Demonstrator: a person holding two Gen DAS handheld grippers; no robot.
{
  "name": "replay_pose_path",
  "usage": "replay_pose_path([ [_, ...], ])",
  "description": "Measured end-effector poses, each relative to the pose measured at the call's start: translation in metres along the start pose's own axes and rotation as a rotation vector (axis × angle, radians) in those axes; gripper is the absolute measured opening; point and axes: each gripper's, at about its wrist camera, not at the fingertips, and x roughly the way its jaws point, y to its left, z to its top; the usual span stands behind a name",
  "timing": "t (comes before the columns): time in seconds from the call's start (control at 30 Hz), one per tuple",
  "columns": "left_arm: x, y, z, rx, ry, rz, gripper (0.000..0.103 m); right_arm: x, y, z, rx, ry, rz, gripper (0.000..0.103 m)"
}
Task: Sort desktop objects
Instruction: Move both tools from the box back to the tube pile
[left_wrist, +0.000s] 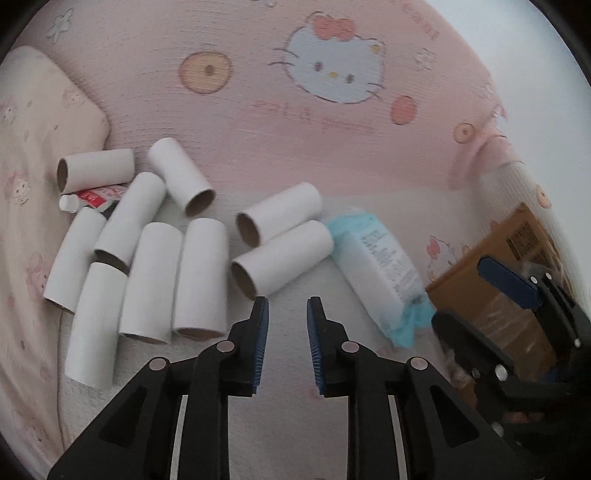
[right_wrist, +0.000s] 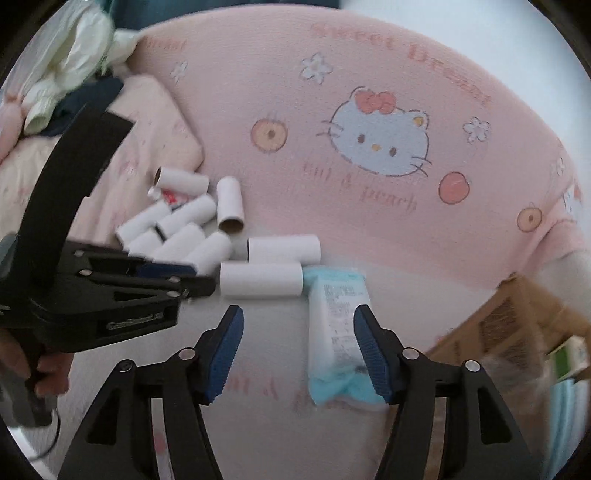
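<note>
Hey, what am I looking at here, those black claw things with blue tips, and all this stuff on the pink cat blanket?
Those are two hand-held grippers a person squeezes, each with a camera looking along its fingers. One picture comes from the left gripper, the other from the right gripper; each also sees the other at its edge. Both are open and hold nothing. On the blanket lie a pile of white cardboard tubes, a red-and-white tube tucked among them, and a blue-and-white packet, which sits beside the right gripper's finger. A cardboard box stands at the right.

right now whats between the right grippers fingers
Nothing gripped: bare blanket, with the blue tissue pack lying just inside the right finger, untouched. The right wrist view shows it.
</note>
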Motion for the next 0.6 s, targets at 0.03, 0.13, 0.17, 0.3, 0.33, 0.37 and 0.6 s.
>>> replay_pose_path([
  [0.03, 0.001, 0.001, 0.000, 0.009, -0.003, 0.013, 0.027, 0.004, 0.001, -0.002, 0.004, -0.021, -0.027, 0.063],
  [0.13, 0.005, 0.002, 0.002, 0.031, -0.012, 0.042, 0.044, 0.016, 0.004, -0.008, -0.008, -0.076, -0.069, 0.065],
  [0.17, 0.007, 0.003, 0.003, 0.028, -0.006, 0.045, 0.053, 0.022, 0.004, -0.008, -0.008, -0.069, -0.066, 0.065],
  [0.3, 0.027, 0.019, 0.007, -0.100, 0.094, -0.014, 0.058, 0.041, 0.005, -0.008, 0.051, -0.072, 0.028, 0.066],
  [0.33, 0.031, 0.025, 0.008, -0.144, 0.113, -0.029, 0.058, 0.046, 0.005, -0.009, 0.058, -0.066, 0.047, 0.066],
  [0.37, 0.032, 0.029, 0.009, -0.178, 0.113, -0.032, 0.058, 0.052, 0.007, -0.009, 0.053, -0.054, 0.055, 0.066],
  [0.6, 0.027, 0.010, 0.021, -0.055, 0.041, 0.053, 0.058, 0.081, 0.005, -0.003, 0.058, -0.013, 0.085, 0.066],
])
